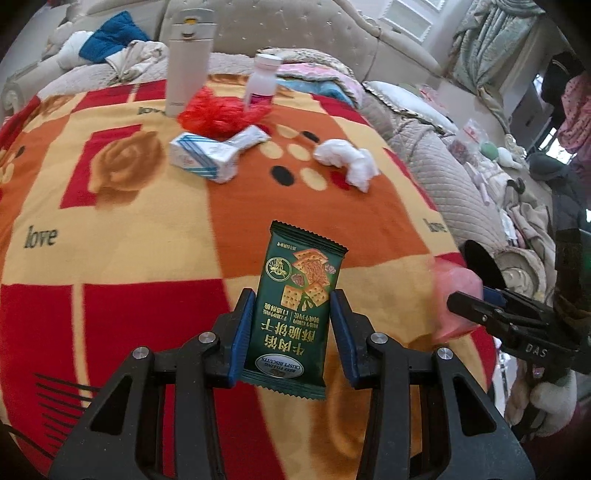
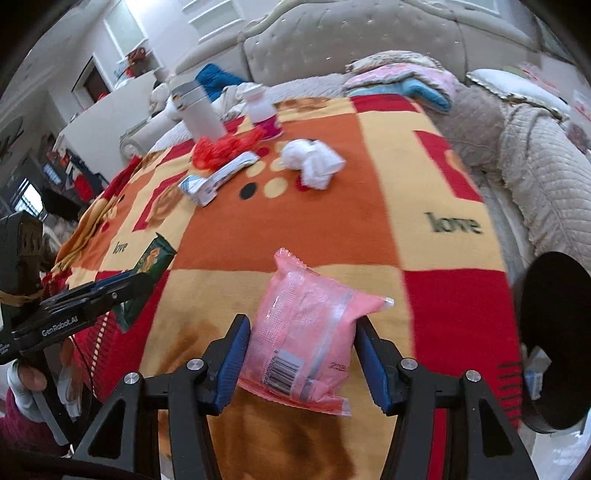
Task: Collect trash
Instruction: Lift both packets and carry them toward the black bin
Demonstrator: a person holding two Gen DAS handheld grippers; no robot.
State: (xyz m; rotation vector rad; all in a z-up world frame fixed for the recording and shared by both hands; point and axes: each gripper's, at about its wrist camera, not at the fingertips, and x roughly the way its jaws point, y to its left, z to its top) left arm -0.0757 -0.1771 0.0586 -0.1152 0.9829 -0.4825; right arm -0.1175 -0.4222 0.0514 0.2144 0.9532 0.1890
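My left gripper (image 1: 292, 314) is shut on a green biscuit packet (image 1: 295, 299) and holds it above the orange and red blanket (image 1: 129, 258). My right gripper (image 2: 301, 343) is shut on a pink plastic packet (image 2: 306, 332), also above the blanket; it shows blurred in the left wrist view (image 1: 456, 299). Farther back lie a crumpled white tissue (image 1: 349, 160), a blue-and-white wrapper (image 1: 207, 153) and a red plastic bag (image 1: 218, 112). The left gripper with the green packet (image 2: 151, 260) shows at the left of the right wrist view.
A tall white flask (image 1: 188, 62) and a small white bottle with a pink label (image 1: 262, 81) stand at the blanket's far edge. A black round bin (image 2: 554, 343) sits at the right. Pillows, folded blankets and a tufted headboard (image 1: 295, 33) lie behind.
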